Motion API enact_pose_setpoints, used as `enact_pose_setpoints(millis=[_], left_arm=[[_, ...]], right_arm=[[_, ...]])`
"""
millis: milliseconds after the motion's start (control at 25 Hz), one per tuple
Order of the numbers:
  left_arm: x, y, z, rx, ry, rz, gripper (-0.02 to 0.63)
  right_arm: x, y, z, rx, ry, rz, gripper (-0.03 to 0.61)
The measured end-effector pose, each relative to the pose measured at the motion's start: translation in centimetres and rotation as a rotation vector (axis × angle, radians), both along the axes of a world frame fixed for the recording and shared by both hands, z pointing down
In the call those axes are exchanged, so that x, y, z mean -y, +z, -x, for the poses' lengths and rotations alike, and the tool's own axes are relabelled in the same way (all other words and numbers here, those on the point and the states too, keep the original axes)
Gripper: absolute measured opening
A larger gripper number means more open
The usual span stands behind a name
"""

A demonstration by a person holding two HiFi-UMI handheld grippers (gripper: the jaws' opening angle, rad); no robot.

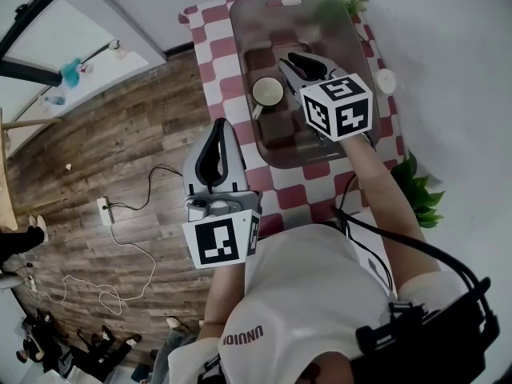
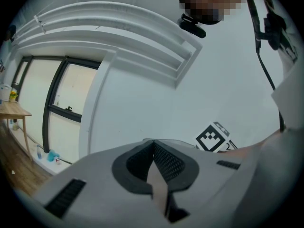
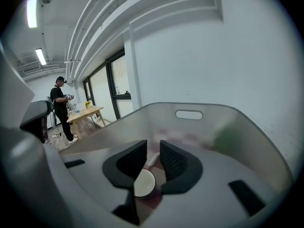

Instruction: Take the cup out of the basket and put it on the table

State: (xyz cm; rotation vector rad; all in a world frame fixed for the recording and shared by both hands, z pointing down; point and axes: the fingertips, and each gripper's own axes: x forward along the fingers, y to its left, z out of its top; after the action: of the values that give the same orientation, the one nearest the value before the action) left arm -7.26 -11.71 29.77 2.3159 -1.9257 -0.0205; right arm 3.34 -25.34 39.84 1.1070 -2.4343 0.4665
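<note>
Hovering over basket (image 3: 216, 113) | right fingers (image 3: 176, 163) parted, cup (image 3: 144, 182) beyond gap | left fingers (image 2: 169, 162) closed

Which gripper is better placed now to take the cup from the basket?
Right. The right gripper hangs over the basket, jaws apart, the cup just ahead. The left gripper is outside the basket, jaws together.

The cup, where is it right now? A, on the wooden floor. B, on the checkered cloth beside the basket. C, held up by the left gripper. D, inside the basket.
D: in the head view the cup stands on the bottom of the basket, with the open right gripper close by it and not closed on it.
</note>
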Motion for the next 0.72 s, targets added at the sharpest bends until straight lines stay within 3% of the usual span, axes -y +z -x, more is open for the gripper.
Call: enact_pose_setpoints(millis=[720], left_arm=[[0.3, 0.3, 0.6, -0.022, -0.006, -0.001, 0.012]], right_arm=[[0.0, 3.5, 1.4, -0.149, -0.107, 0.054, 0.094]])
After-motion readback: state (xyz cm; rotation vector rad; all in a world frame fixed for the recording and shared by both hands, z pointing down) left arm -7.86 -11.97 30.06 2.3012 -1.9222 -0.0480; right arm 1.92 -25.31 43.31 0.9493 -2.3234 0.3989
